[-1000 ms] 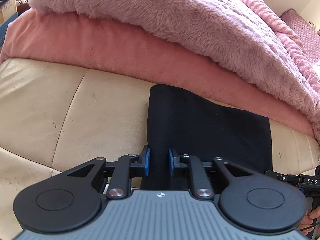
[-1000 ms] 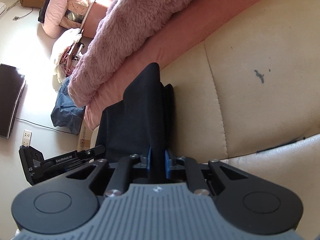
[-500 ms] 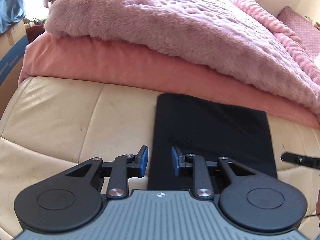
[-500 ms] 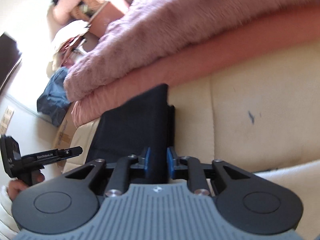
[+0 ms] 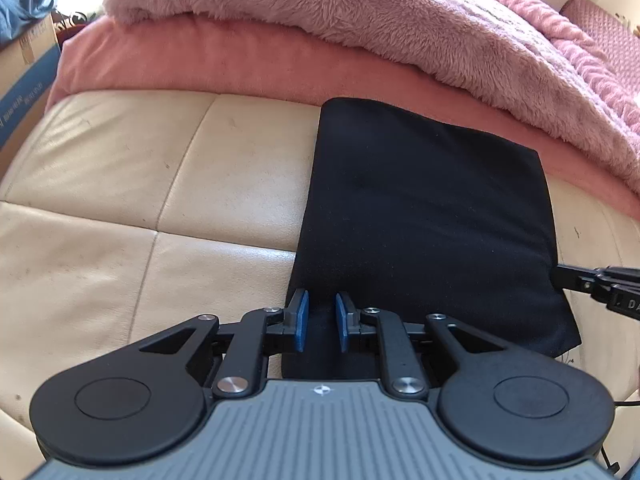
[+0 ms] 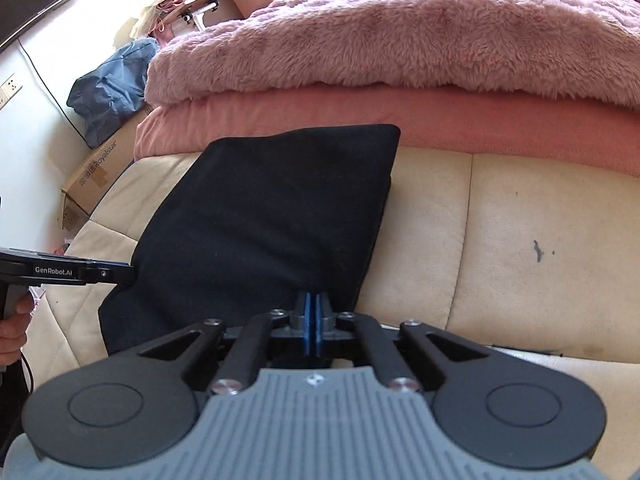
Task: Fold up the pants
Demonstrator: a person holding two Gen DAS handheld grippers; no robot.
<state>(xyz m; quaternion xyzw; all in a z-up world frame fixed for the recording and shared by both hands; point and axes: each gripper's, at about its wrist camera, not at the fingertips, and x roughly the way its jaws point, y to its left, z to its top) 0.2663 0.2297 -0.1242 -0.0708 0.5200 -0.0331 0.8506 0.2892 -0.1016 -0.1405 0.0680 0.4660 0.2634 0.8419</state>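
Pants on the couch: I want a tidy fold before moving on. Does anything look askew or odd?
The pants lie flat on the couch as a compact rectangle, but the near right corner flares past the edge above it, so that side is not square. The couch also shows a dark mark to the right of the pants.

Bright daylight from the upper left, blown-out glare there, sharp focus, fisheye-bent edges.

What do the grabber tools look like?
Each gripper is black with two round discs, silver screws and a ribbed grey body. The left gripper and right gripper have blue pads on their fingers. White lettering reading GenRobot.AI runs along the left one's side, and a thin black cable hangs below the hand holding it.
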